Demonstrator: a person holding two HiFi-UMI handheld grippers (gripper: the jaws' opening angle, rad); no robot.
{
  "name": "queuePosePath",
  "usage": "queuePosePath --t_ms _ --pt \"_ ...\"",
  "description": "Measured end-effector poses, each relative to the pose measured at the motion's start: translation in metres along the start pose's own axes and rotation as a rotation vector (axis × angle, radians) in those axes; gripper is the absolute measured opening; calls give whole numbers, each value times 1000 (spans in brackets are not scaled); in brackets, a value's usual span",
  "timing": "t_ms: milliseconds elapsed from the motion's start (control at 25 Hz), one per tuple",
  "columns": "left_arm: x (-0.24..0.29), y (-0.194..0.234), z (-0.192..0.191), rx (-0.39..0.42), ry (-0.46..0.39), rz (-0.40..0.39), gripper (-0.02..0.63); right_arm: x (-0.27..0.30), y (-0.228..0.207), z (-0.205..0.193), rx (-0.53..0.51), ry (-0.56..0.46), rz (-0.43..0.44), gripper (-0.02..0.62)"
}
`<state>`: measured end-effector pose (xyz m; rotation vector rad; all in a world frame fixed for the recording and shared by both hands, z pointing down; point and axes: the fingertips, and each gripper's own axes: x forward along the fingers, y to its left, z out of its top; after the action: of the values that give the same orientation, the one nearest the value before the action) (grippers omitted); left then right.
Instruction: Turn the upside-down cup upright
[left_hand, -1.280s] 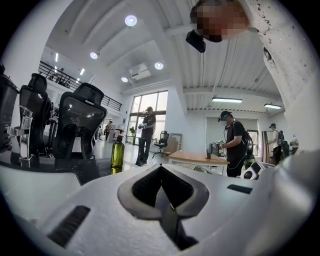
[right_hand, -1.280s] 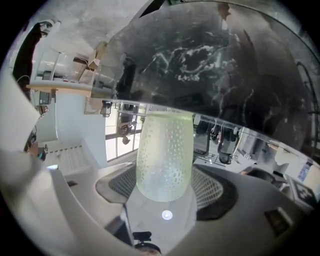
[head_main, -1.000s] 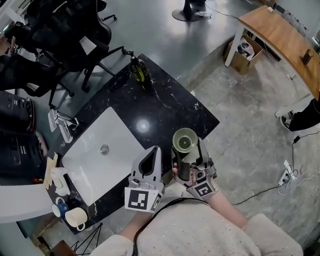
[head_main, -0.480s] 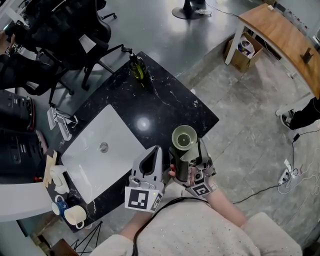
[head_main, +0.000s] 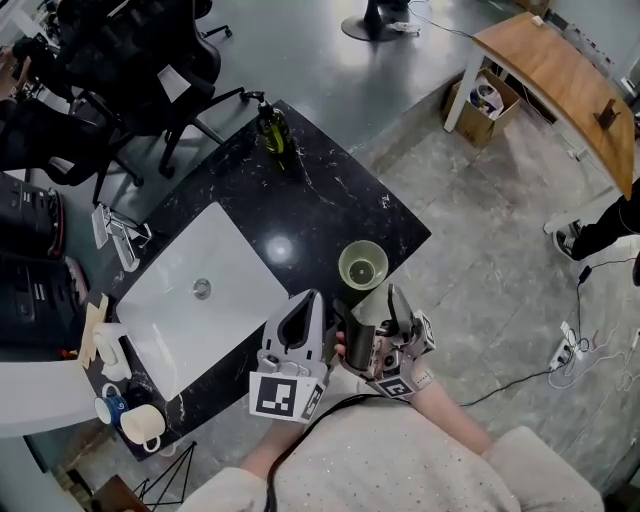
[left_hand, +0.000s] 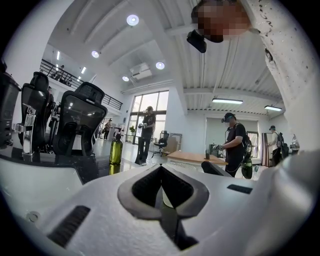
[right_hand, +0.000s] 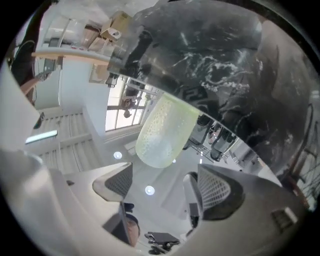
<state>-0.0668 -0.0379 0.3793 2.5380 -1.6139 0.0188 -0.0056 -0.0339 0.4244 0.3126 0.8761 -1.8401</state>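
A pale green cup (head_main: 363, 266) stands upright, mouth up, on the black marble counter (head_main: 310, 200) close to its near right edge. My right gripper (head_main: 378, 312) sits just behind the cup, on my side of it. Its jaws have just been opening and now stand open, with nothing between them. In the right gripper view the picture is rolled: the cup (right_hand: 165, 131) hangs from the counter (right_hand: 220, 65) beyond my right gripper (right_hand: 160, 182), clear of both fingers. My left gripper (head_main: 300, 328) hovers beside the right one, shut and empty; its jaws meet in the left gripper view (left_hand: 162, 197).
A white sink (head_main: 190, 300) with a faucet (head_main: 120, 238) fills the counter's left half. A green bottle (head_main: 272, 133) stands at the far corner and mugs (head_main: 130, 418) at the near left. Office chairs (head_main: 130, 60) stand beyond; a wooden desk (head_main: 560, 80) is at the upper right.
The cup, held in the right gripper a second ago, now rests on the counter. The right gripper has opened and drawn back towards me. The left gripper has stayed put.
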Motion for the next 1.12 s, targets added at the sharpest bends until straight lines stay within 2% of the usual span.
queuePosePath --t_ms 200,240,360,400,480,600,720,800,880,1120 --pt "-10 -5 -4 -3 -4 6 5 -8 -5 -16 -232 100 -157 377" --pt "-12 -7 -5 -2 -6 7 5 -10 -6 -19 -289 122 -200 338" --pt "-16 -12 -7 0 -10 7 5 -16 -6 -32 -497 201 -334 62" --pt "-17 -14 -9 1 -10 5 5 -18 -6 -36 -580 234 -381 27" --pt "-19 -19 -11 1 -10 -1 5 -21 -5 -42 -771 301 -479 8" --pt "-21 -30 -16 1 -9 -14 5 -27 0 -40 -1118 360 -615 8" --pt "-23 -41 -21 1 -3 -26 5 -29 9 -42 -1473 404 -705 8" --pt "-23 -48 -23 0 -4 -36 5 -31 14 -42 -1665 420 -761 8" --pt "-24 -57 -27 -5 -6 -49 5 -33 18 -43 -1774 417 -796 8" --pt "-25 -76 -32 6 7 -69 5 -39 25 -49 -1954 426 -846 8"
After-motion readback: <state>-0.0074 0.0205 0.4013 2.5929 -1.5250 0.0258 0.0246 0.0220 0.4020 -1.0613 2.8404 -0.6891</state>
